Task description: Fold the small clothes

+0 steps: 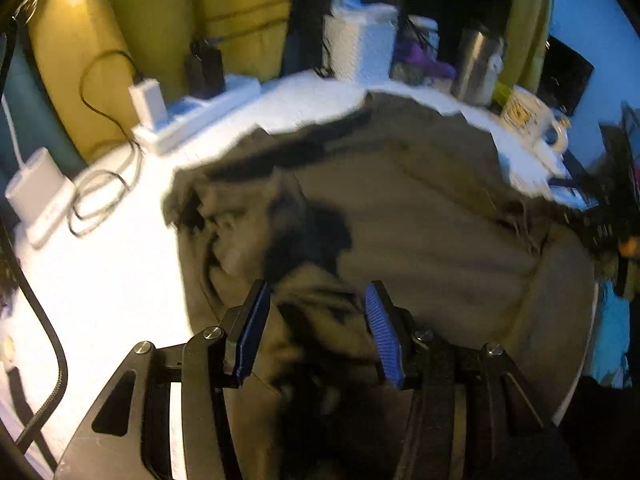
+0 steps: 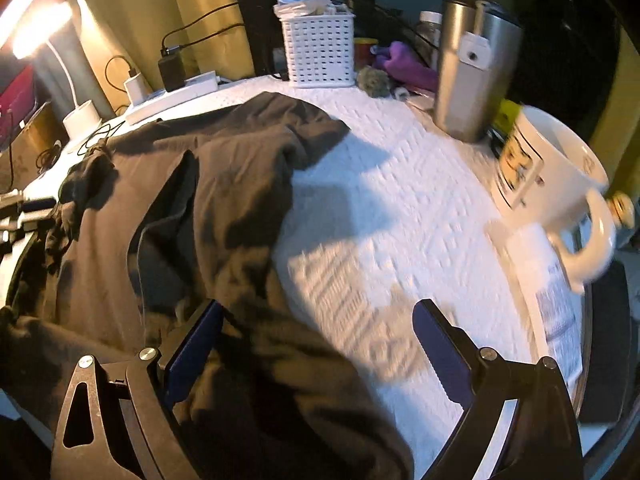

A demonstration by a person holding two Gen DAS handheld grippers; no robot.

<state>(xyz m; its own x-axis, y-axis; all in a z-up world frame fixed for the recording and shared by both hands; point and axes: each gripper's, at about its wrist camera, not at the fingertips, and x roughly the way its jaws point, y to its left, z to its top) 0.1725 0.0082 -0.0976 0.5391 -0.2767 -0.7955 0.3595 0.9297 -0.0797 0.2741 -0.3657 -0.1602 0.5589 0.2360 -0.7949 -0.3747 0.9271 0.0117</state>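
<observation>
A dark olive-brown garment [image 1: 420,208] lies crumpled over a round table with a white textured cover [image 1: 112,272]. In the left wrist view my left gripper [image 1: 316,286] hovers over the garment's near side, its jaws half apart. A bunched fold of cloth sits below and between the blue pads [image 1: 382,332], and they do not press on it. In the right wrist view the garment [image 2: 224,184] covers the left half of the table cover [image 2: 400,200]. My right gripper [image 2: 320,304] stands wide open there, one finger over the cloth's edge and the other over bare cover.
At the table's back stand a white basket [image 2: 320,52], a steel tumbler [image 2: 472,76] and a white mug [image 2: 552,168]. A power strip with chargers and cables [image 1: 200,108] lies at the back left near a lit lamp [image 2: 36,28]. Papers [image 2: 556,300] lie at the right edge.
</observation>
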